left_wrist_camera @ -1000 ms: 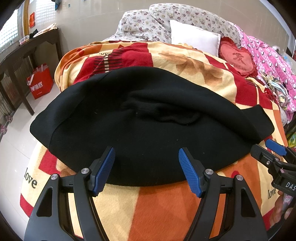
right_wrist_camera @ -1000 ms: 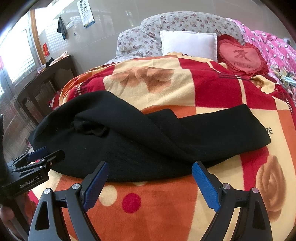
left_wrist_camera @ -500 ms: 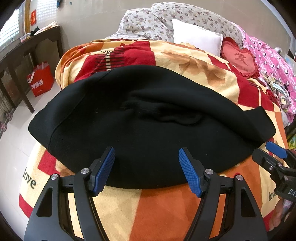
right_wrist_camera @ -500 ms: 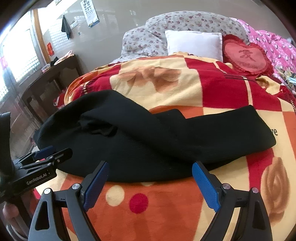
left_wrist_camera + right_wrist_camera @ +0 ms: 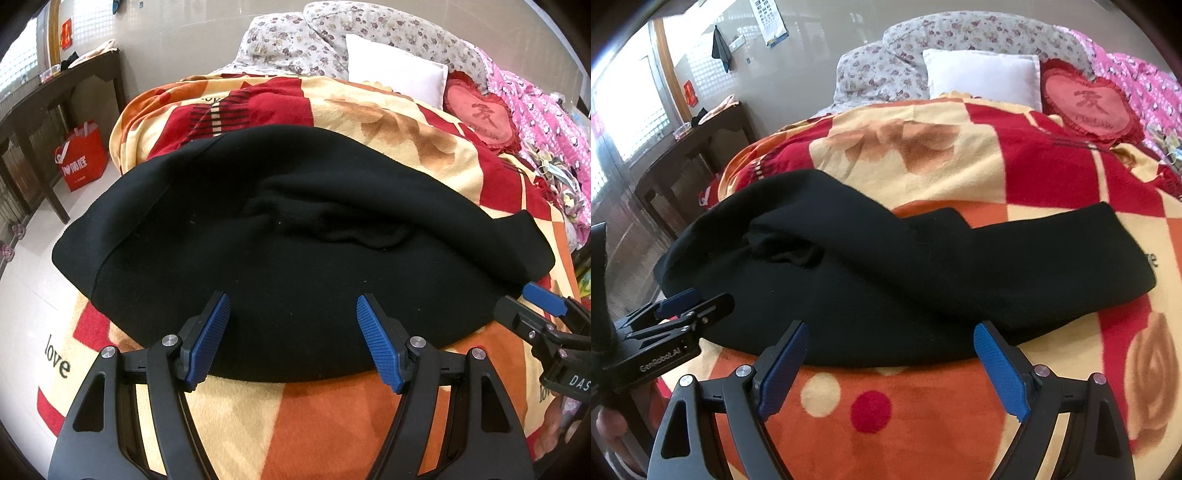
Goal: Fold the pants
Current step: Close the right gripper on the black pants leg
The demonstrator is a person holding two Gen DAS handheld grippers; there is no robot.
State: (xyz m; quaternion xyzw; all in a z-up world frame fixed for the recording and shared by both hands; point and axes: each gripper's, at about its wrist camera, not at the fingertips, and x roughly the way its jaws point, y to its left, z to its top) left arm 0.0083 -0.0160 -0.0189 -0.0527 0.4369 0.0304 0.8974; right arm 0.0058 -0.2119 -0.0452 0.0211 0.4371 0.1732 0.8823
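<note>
Black knit pants lie spread across a red, orange and cream blanket on a bed, with a bunched fold near their middle. In the right wrist view the pants reach from the bed's left edge to a leg end at the right. My left gripper is open, its blue pads just over the pants' near hem, holding nothing. My right gripper is also open, just short of the near hem, over the blanket. Each gripper shows at the edge of the other's view.
A white pillow, floral pillows and a red heart cushion lie at the head of the bed. A pink quilt runs along the right. A dark wooden table and a red bag stand at the left.
Both grippers have edged slightly closer to the pants' near hem and stayed open. The pants have not moved.
</note>
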